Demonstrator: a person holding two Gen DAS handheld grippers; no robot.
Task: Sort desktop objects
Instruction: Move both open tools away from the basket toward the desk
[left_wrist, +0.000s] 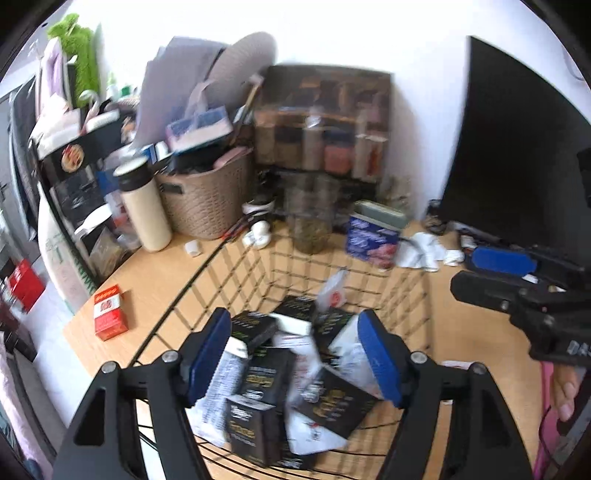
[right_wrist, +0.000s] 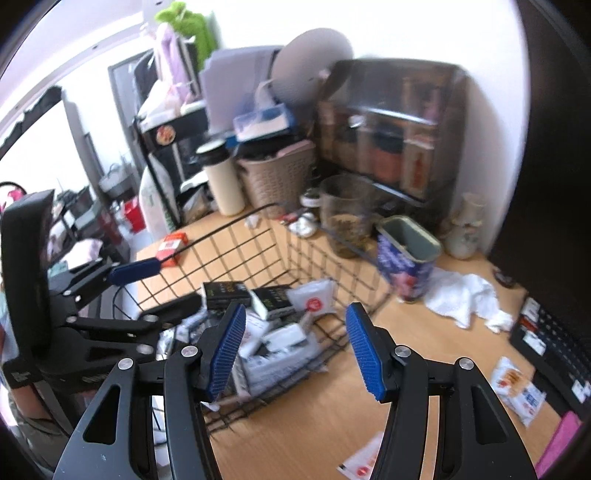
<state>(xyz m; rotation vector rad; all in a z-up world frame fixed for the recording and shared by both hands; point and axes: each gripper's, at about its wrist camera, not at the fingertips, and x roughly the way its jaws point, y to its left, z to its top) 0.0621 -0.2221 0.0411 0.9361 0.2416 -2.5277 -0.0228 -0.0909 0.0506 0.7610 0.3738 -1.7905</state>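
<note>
Red box (left_wrist: 109, 312): lies flat on the wooden desk (left_wrist: 155, 280), at the left, apart from the wire basket (left_wrist: 229, 254).

Cream bottle (left_wrist: 142, 206): stands upright behind the red box, just beside the woven basket (left_wrist: 207, 199).

Left gripper (left_wrist: 293, 360): positioned over the near end of the wire basket. Both blue pads (left_wrist: 380, 363) are spread wide and nothing sits between them. In the right wrist view the same unit (right_wrist: 138, 288) reaches in from the left edge, above the basket's left rim.

Wire basket contents: several black boxes (left_wrist: 266, 380) with gold lettering lie piled at mixed angles, together with white packets (left_wrist: 332, 291), one bearing a red round mark. All rest on the basket floor.

Glass jar (left_wrist: 309, 221): stands upright behind the basket's far wall, partly filled with dark material.

Blue tin (right_wrist: 406, 258): stands just beyond the basket's far right corner, with its lid open. A crumpled white cloth (right_wrist: 465, 295) lies on the desk just right of it.

Right gripper (right_wrist: 295, 347): held above the desk at the basket's near right corner. Its jaws are spread and hold nothing.

Snack packet (right_wrist: 517, 387): lies flat on the desk at the far right, well apart from the basket. A white packet with red mark (right_wrist: 360, 463) lies at the near edge.
</note>
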